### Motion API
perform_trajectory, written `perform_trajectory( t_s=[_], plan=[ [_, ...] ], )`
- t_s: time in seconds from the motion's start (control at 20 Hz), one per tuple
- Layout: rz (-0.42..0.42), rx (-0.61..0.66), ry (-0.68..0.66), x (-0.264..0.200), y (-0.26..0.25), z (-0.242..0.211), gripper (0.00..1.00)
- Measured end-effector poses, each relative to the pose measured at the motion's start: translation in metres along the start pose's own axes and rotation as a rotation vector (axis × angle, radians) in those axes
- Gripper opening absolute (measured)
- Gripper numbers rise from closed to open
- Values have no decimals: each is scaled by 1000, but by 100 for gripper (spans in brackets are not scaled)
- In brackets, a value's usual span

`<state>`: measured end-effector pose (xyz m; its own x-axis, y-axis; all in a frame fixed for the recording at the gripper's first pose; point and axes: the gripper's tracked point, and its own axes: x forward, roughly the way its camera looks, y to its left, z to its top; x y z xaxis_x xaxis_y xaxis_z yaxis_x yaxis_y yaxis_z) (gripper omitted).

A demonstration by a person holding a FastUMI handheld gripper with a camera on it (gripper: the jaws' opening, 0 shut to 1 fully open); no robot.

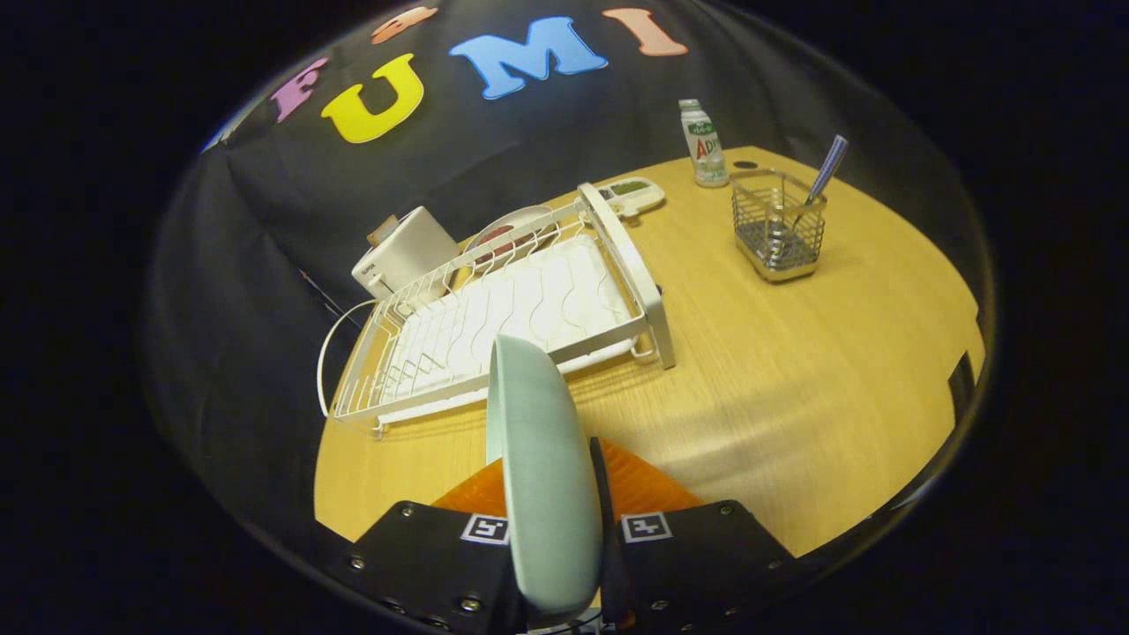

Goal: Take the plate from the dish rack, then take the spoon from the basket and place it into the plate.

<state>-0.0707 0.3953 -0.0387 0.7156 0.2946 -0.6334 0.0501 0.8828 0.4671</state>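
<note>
Tongs: your tongs [554, 529] are clamped on the plate [540, 459], both black fingers pressing its sides, the plate standing on edge between them.
Plate: pale grey-green, smooth, rounded rim, out of the dish rack [512, 326] and just short of its near rail.
Dish rack: white wire over a ribbed white tray; another plate [507, 231] leans at its far end.
Around: a white box [404, 251] beyond the rack, a small white tray [631, 194], a bottle [704, 143] near the far edge.
Basket: wire basket [778, 225], well apart from the rack, holds the spoon [825, 172], handle tilted upward.
Room: bare wood-grain worktop [794, 379] lies between rack and basket.
</note>
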Motion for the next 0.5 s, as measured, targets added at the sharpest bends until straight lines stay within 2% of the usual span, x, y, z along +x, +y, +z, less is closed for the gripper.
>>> perform_trajectory(
  t_s=[0.3,0.5],
  plan=[
    [163,182,118,33,15,-31,30],
    [212,243,182,47,25,-44,31]
  ],
)
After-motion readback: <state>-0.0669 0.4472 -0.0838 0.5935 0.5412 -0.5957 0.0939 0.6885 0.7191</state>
